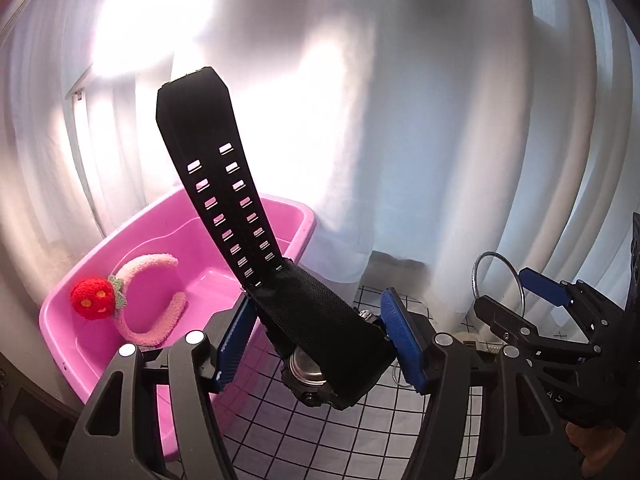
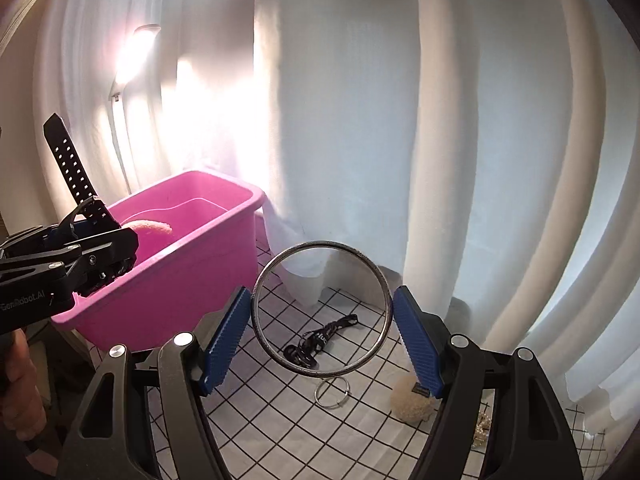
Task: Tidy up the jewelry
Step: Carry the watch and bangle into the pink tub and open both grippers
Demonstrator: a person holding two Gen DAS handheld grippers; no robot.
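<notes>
Gripping a black watch (image 1: 320, 344) between its blue pads, the left gripper (image 1: 320, 340) has the watch case and buckle end clamped crosswise in its jaws, while the long perforated strap (image 1: 224, 184) stands up and leans away from the camera, over the pink tub (image 1: 298, 224); in the right wrist view the same gripper (image 2: 94, 256) shows at the left edge, level with the tub's near wall, its strap poking upward. The right gripper (image 2: 322, 334) holds a thin metal bangle (image 2: 256, 300) spanning its jaws, the pads pressing on the ring's opposite sides so the hoop stands nearly upright, raised above the cloth. The tub sits at the left on a white tablecloth with a black grid (image 2: 280, 412), against a white curtain (image 2: 360, 120), and inside it lies a fluffy pink headband (image 1: 160, 320) with a red knitted strawberry (image 1: 94, 298) on its side. On the cloth beneath the bangle lie a tangle of black cord (image 2: 320, 340), a small metal ring (image 2: 332, 392) and a beige fluffy pompom (image 2: 410, 400), all apart from one another, and something gold and glittery (image 2: 482, 432) shows at the right edge, too hidden by the finger to make out
</notes>
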